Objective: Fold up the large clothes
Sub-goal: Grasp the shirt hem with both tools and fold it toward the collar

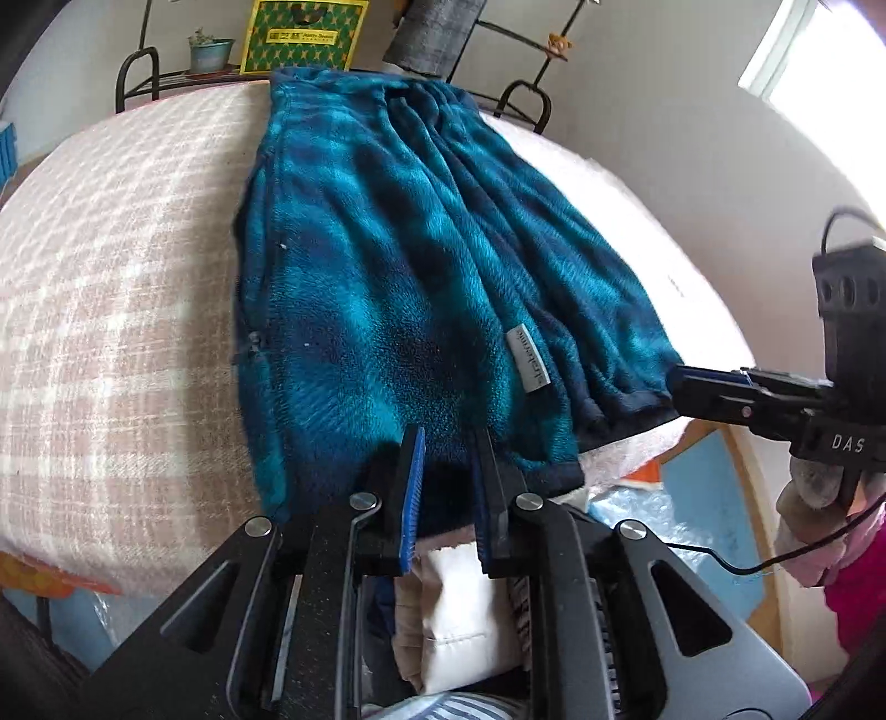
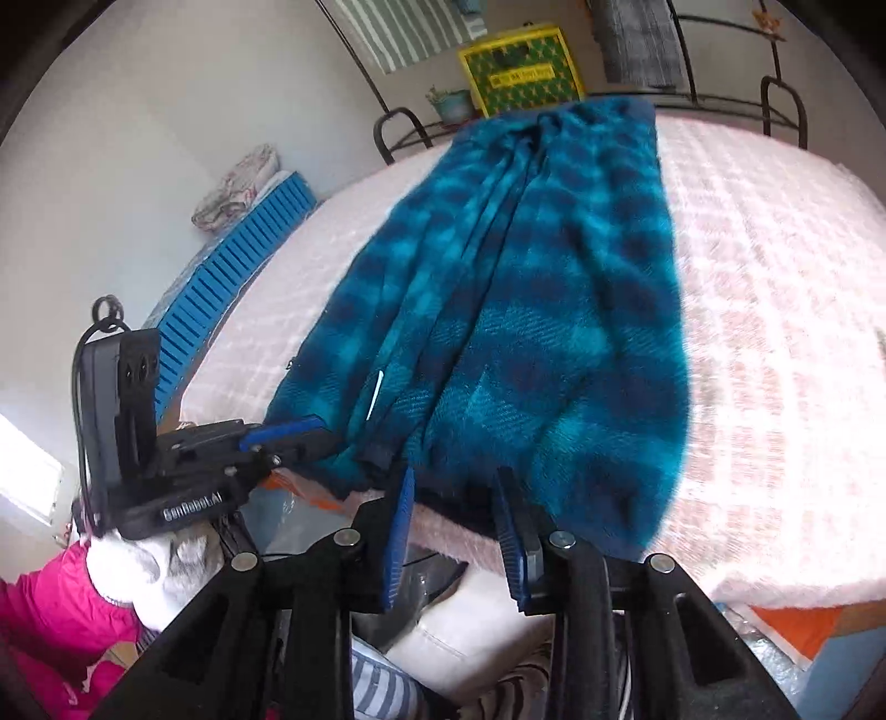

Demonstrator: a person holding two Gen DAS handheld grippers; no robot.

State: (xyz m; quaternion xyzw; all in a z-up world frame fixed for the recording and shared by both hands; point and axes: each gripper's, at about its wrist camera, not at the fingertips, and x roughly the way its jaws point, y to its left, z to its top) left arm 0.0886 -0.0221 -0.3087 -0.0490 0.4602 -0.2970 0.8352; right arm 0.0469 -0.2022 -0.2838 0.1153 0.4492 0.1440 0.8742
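Note:
A teal and navy plaid fleece garment (image 1: 398,266) lies folded lengthwise on a pink plaid table cover (image 1: 111,310), running from the far edge to the near edge; it also shows in the right wrist view (image 2: 542,288). My left gripper (image 1: 448,437) is open at the near hem, its fingers on either side of the fabric edge. My right gripper (image 2: 454,482) is open at the near hem as well. Each gripper shows in the other's view, the right gripper (image 1: 686,382) at the hem's right corner and the left gripper (image 2: 310,432) at its left corner.
A yellow-green box (image 1: 302,36) and a small potted plant (image 1: 207,52) stand behind the table by black metal rails (image 1: 135,77). A blue slatted crate (image 2: 232,266) sits at the table's left. White and striped cloth (image 1: 465,598) lies below the near edge.

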